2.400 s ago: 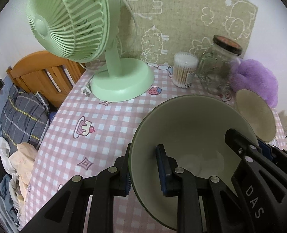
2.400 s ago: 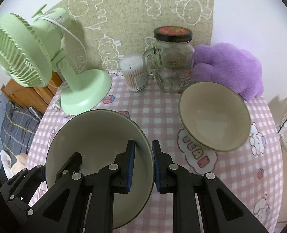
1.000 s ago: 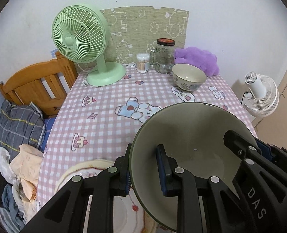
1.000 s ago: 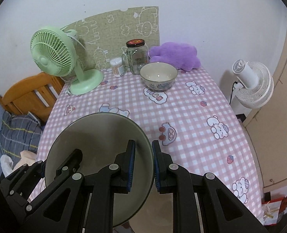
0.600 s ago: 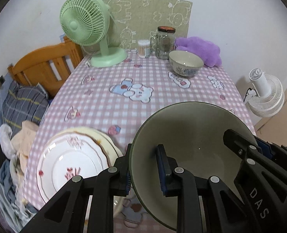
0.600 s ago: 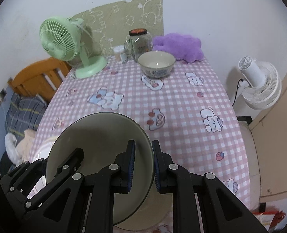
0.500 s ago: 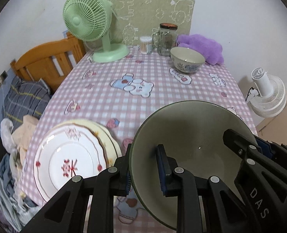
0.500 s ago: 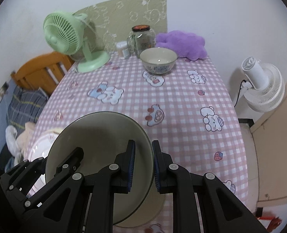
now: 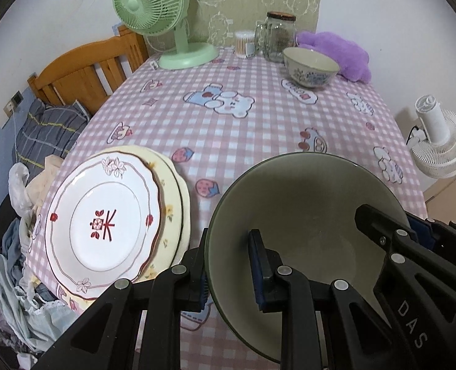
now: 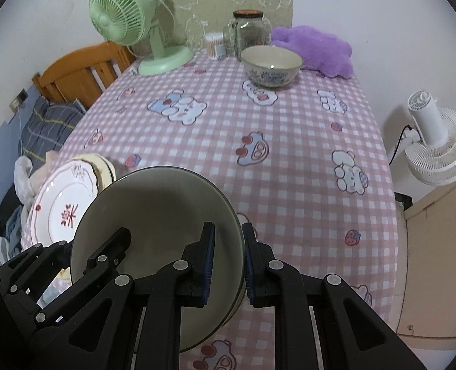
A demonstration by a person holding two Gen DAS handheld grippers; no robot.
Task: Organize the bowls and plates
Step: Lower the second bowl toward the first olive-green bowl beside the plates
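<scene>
Green bowl (image 9: pixel 305 203) btwn both grippers' jaws

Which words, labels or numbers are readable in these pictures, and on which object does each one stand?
"DAS": white letters on the black right gripper, seen from the left wrist camera.
Red mark in the middle of the white plate: a decoration, not readable as text.
Label on the glass jar: too small to read.
Letters on the tablecloth patch: too blurred to read.
</scene>
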